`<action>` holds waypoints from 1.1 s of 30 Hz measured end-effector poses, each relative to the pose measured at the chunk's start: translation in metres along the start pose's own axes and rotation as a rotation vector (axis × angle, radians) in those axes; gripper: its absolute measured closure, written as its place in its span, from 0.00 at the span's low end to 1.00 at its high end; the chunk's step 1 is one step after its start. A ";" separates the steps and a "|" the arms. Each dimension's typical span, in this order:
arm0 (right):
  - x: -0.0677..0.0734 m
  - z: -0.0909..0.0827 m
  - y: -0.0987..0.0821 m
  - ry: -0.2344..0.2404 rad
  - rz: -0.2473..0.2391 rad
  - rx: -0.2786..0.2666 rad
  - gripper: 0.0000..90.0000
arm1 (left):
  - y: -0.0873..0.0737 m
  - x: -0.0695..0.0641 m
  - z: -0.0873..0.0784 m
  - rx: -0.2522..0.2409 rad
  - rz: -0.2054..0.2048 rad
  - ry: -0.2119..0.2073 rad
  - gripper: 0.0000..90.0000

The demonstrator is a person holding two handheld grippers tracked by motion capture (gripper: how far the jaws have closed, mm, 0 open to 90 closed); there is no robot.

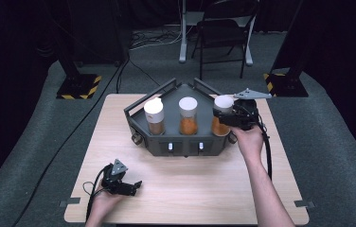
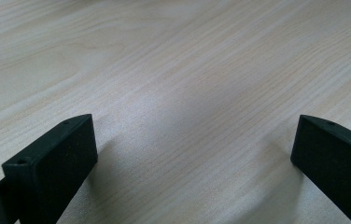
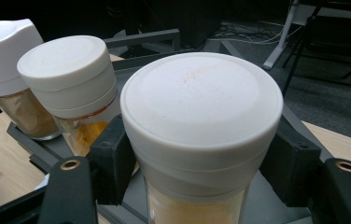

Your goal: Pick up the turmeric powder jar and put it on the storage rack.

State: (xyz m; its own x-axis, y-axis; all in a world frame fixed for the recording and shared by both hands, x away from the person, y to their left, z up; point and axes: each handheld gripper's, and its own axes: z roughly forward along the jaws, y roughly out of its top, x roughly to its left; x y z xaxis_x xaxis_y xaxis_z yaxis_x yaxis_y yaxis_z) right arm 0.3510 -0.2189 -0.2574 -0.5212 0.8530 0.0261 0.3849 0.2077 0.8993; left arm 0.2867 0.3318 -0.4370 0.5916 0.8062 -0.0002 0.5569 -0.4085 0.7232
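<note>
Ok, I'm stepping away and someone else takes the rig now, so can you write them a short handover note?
Right gripper: shut on the rightmost spice jar, just under its white lid, at the right end of the grey rack.
Left gripper: open, nothing between its jaws, resting low over the table near the front left edge.
Middle jar and left jar stand in the rack, untouched.
Done: the rightmost jar is gripped.
Left: probably lifting it out; whether it has left its seat cannot be told.
</note>
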 end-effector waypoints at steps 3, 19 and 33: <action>0.002 0.004 0.003 -0.002 -0.003 0.009 0.37 | 0.000 0.000 0.000 0.000 0.000 0.000 0.01; -0.003 0.015 -0.002 -0.010 0.009 0.037 0.37 | 0.000 0.000 0.000 0.000 0.001 -0.001 0.01; -0.005 0.014 0.001 0.001 -0.001 0.050 0.36 | 0.000 0.000 0.000 0.000 0.001 -0.001 0.01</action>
State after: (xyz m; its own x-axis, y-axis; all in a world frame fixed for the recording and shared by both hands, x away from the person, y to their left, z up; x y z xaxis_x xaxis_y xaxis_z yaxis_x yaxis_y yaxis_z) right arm 0.3647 -0.2162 -0.2633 -0.5225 0.8522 0.0257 0.4221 0.2324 0.8763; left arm 0.2869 0.3319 -0.4369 0.5928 0.8054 0.0000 0.5564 -0.4095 0.7230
